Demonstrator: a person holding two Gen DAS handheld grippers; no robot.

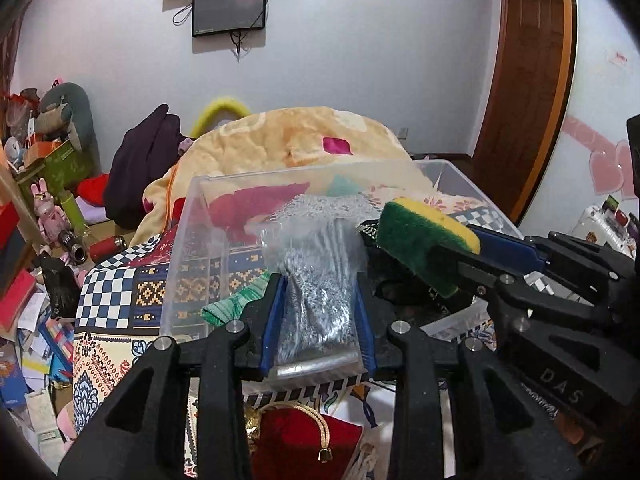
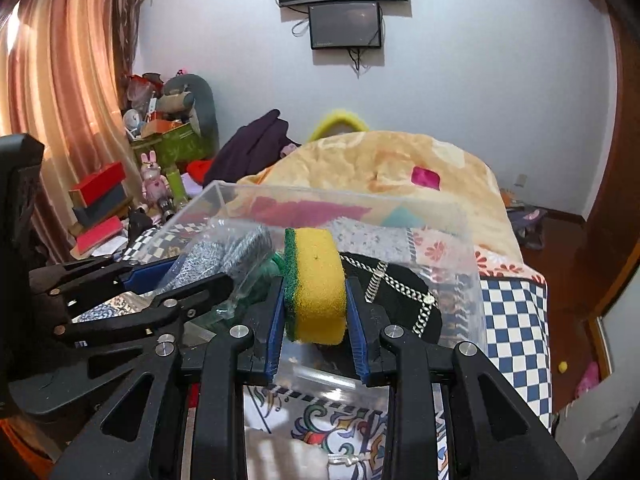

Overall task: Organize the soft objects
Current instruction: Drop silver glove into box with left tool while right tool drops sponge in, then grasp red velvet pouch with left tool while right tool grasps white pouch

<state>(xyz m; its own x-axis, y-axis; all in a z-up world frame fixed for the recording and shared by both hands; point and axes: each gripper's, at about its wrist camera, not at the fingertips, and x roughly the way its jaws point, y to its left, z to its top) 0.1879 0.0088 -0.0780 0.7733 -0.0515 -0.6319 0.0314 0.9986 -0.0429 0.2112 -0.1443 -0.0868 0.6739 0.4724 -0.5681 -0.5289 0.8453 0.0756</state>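
My left gripper (image 1: 318,280) is shut on a clear bag of grey steel wool (image 1: 320,300) and holds it over the near part of a clear plastic bin (image 1: 188,232). My right gripper (image 2: 314,280) is shut on a yellow and green sponge (image 2: 316,284), also over the bin (image 2: 476,280). In the left wrist view the sponge (image 1: 420,236) and right gripper (image 1: 460,252) come in from the right. In the right wrist view the bag (image 2: 224,256) and left gripper (image 2: 200,276) come in from the left. A black chain-patterned soft item (image 2: 392,292) and a green cloth (image 1: 224,308) lie inside the bin.
The bin sits on a patterned bedspread (image 1: 120,296) with a checkered border. A peach quilt (image 1: 288,140) is heaped behind it. A red pouch (image 1: 304,440) lies in front below the left gripper. Boxes and toys (image 1: 52,184) crowd the left side.
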